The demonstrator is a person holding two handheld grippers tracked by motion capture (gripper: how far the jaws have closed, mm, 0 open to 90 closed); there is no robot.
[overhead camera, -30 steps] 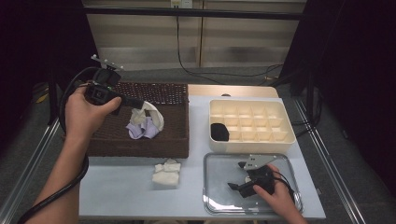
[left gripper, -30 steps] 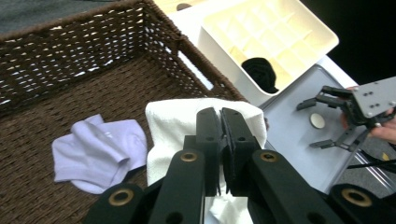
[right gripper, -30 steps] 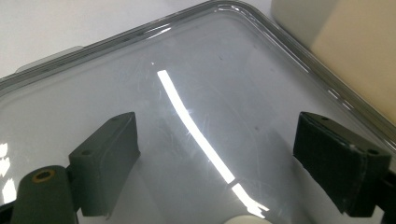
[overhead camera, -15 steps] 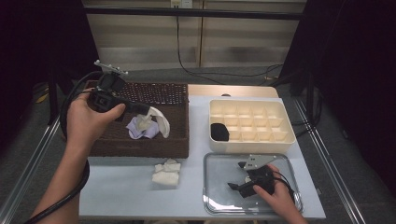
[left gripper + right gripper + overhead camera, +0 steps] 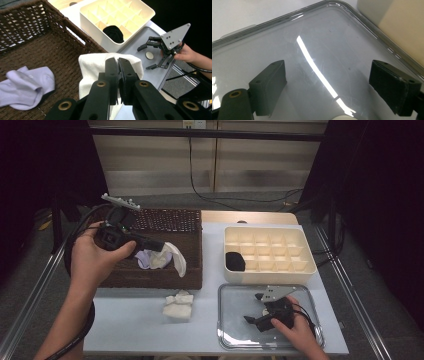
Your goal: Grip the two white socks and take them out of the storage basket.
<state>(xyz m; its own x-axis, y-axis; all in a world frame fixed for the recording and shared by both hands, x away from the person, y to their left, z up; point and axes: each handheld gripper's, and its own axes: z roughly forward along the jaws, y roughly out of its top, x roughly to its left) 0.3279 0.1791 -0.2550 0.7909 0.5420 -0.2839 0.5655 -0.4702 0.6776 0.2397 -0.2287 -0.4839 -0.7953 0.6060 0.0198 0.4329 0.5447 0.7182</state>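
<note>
My left gripper (image 5: 160, 247) (image 5: 118, 71) is shut on a white sock (image 5: 175, 259) (image 5: 93, 65). The sock hangs from the jaws over the right side of a brown wicker basket (image 5: 165, 220) (image 5: 30, 22). A lavender sock (image 5: 144, 258) (image 5: 27, 85) lies on the basket's floor, just left of the jaws. My right gripper (image 5: 252, 312) (image 5: 332, 85) (image 5: 144, 57) rests on a shiny grey tray (image 5: 235, 295) (image 5: 317, 30) at the near right. Its jaws stand wide open with nothing between them.
A cream compartment box (image 5: 270, 232) (image 5: 140, 7) stands right of the basket, with a black sock (image 5: 235, 261) (image 5: 113, 33) in one near-left cell. A folded white sock pair (image 5: 179, 305) lies on the table in front of the basket. A small pale disc (image 5: 149, 55) sits on the tray.
My left gripper has moved a little right and toward the near side with the white sock, drawing it toward the basket's right wall. The right gripper has stayed put.
</note>
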